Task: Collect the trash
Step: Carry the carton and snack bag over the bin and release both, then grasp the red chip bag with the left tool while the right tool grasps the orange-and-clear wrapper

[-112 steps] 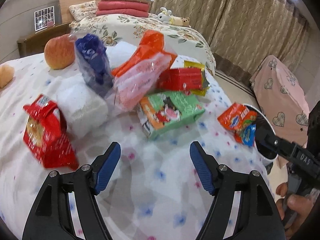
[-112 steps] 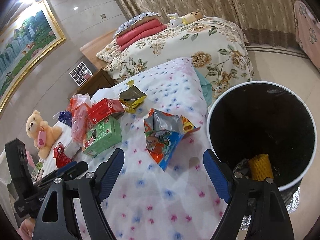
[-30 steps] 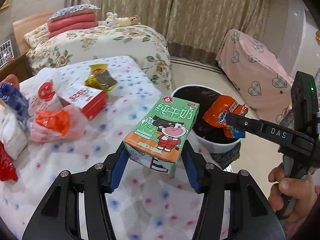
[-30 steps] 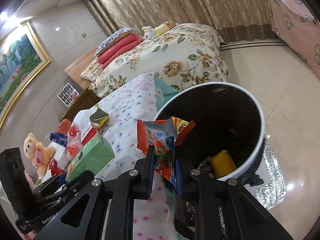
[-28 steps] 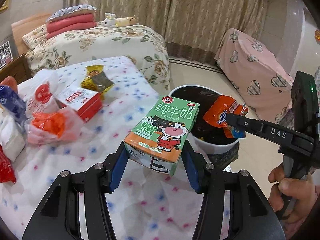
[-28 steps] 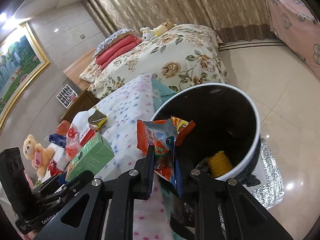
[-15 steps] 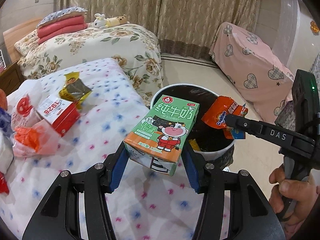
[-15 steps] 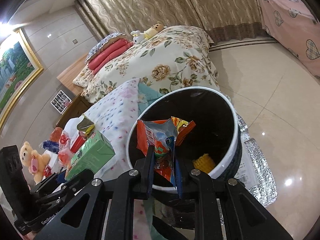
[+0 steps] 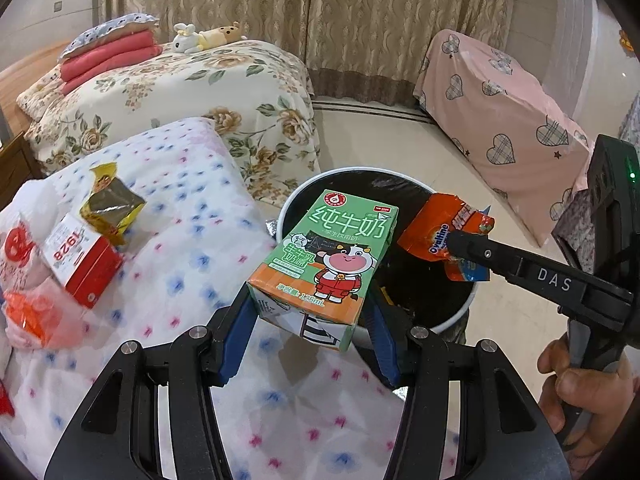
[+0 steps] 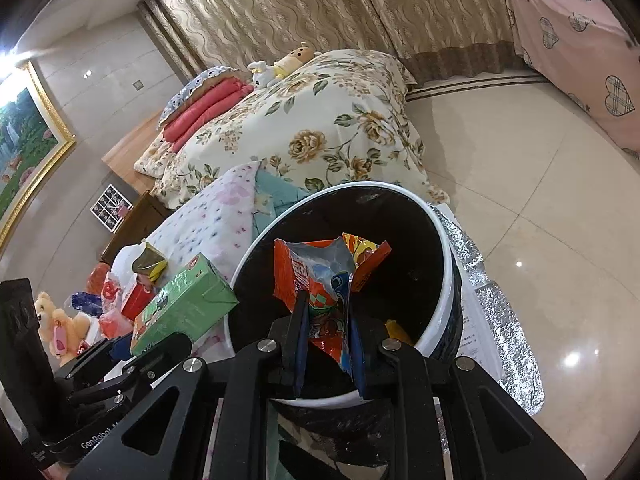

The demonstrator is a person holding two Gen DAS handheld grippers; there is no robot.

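Right now the carton sits clamped between my left gripper's blue pads, at the centre of the left wrist frame, its long axis running away from me and up toward the bin. Its far end overlaps the bin's near rim in that view; its near end looks to be over the bedspread, so I judge it needs to go further forward before release. My right gripper is pinched nearly closed on the wrapper, which stands upright from the jaws in the middle of the right wrist frame, against the bin's black mouth. Of the two, the right hand looks nearer a clean drop, the wrapper seeming to hang inside the rim. From the left view the wrapper shows right of the carton, over the bin's right half. Outward, at the left edge, a red box, a gold packet and a pink bag lie on the bedspread.
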